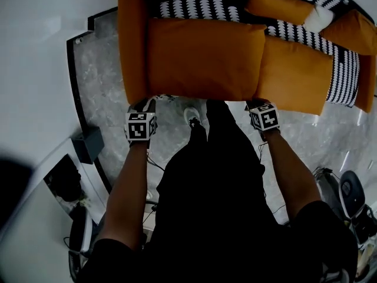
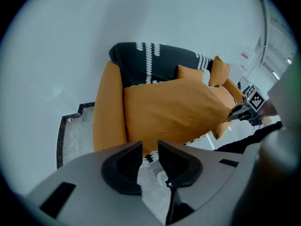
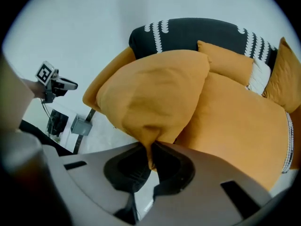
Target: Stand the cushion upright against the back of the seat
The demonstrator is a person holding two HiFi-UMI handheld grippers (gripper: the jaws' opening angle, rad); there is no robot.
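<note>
A big orange cushion (image 1: pixel 200 58) lies flat across the front of the sofa seat; it also fills the left gripper view (image 2: pixel 174 112) and the right gripper view (image 3: pixel 150 98). My right gripper (image 3: pixel 151 147) is shut on the cushion's near right corner, a fold of fabric pinched between the pads; in the head view it (image 1: pixel 258 106) sits at that corner. My left gripper (image 2: pixel 149 150) is at the near left corner (image 1: pixel 145 106), jaws slightly apart. Floor shows through the gap, and the cushion's edge is just past the tips, not pinched.
The sofa has an orange arm (image 1: pixel 131 40) on the left, a black-and-white throw (image 1: pixel 200 6) over its back, smaller orange cushions (image 1: pixel 277 3) and another seat pad (image 1: pixel 294 72). Grey marble floor (image 1: pixel 106 81), a dark box (image 1: pixel 88 143), my white shoe (image 1: pixel 193 117).
</note>
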